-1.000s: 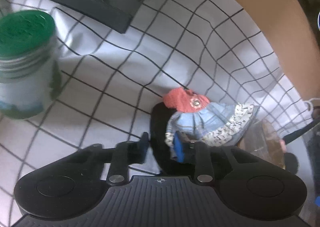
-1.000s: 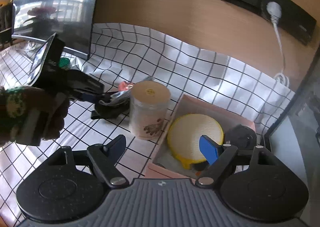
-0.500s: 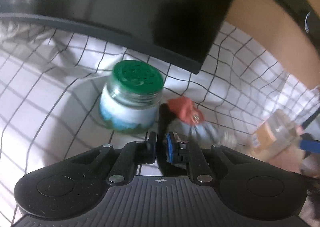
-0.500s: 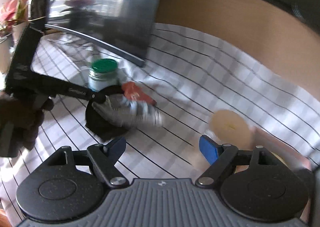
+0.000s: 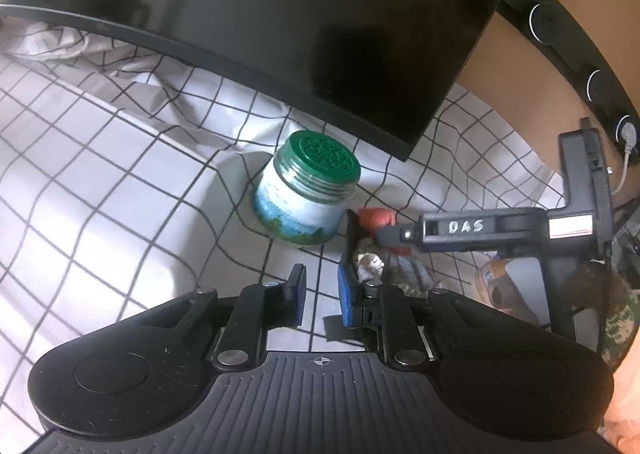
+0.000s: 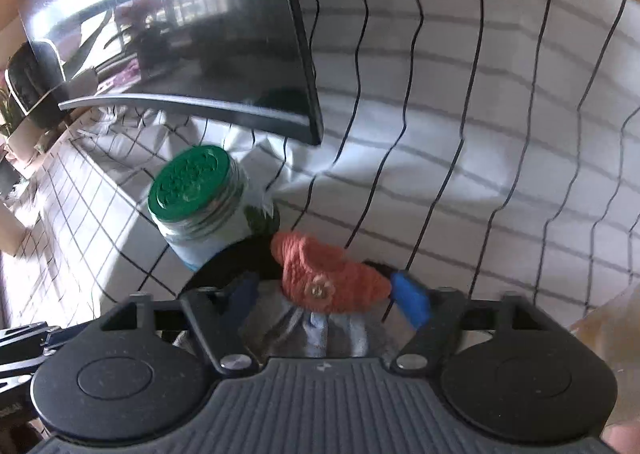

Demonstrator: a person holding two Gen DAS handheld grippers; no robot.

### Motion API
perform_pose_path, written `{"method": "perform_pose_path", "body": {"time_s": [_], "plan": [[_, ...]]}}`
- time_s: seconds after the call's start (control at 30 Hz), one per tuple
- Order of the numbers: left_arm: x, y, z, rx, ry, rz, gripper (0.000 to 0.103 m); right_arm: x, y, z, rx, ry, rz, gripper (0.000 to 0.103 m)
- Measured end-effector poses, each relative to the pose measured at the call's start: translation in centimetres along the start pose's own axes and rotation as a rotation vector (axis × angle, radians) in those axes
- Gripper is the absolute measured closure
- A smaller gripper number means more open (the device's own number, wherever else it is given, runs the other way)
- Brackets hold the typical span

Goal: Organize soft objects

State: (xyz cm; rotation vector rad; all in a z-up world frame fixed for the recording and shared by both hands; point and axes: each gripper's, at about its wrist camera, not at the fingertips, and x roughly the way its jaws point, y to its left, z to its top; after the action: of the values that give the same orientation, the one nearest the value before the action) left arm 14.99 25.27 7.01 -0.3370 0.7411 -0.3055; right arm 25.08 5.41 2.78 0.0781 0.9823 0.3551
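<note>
Two grippers work beside a green-lidded jar (image 5: 306, 196) that stands upright on a white cloth (image 5: 100, 158) ruled with black grid lines, just in front of the lower corner of a dark monitor (image 5: 304, 26). The soft thing is a small doll (image 6: 332, 284) with an orange-red knitted top and a pale blue skirt; it lies on the cloth just to the right of the jar, partly over a black patch that reaches the jar's base. The right gripper (image 6: 332, 294) has just been closing and now straddles the doll, one blue pad at each end of the knitted top; whether the pads already press on it cannot be told. The left gripper (image 5: 322, 296) sits in front of the jar with its jaws a narrow gap apart, having just opened a little, and only bare cloth shows between them; the doll lies just outside its right finger (image 5: 346, 300), released
</note>
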Motion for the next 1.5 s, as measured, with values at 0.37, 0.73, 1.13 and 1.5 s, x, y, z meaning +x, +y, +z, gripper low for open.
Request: {"method": "perform_pose_path", "body": {"time_s": [0.37,0.73,1.13,1.5], "plan": [[1.6,-0.8,0.6,0.059,-0.019,0.043,0.084,-9.3,0.7,-3.2,-0.257,-0.173,-0.238,0.091],[2.6,0.5,2.0,-0.005,-0.035,0.074,0.084,-8.9,-0.2,-7.8,-0.222,-0.205,-0.241,0.040],[3.1,-1.1,1.5,0.069,0.038,0.016,0.084,-1.7,3.2,-8.2,-0.293,-0.149,-0.201,0.041],[4.8,-5.0,0.2,0.313,0.127,-0.005,0.074,-1.3,2.9,-8.7,-0.297,-0.145,-0.177,0.041]]}}
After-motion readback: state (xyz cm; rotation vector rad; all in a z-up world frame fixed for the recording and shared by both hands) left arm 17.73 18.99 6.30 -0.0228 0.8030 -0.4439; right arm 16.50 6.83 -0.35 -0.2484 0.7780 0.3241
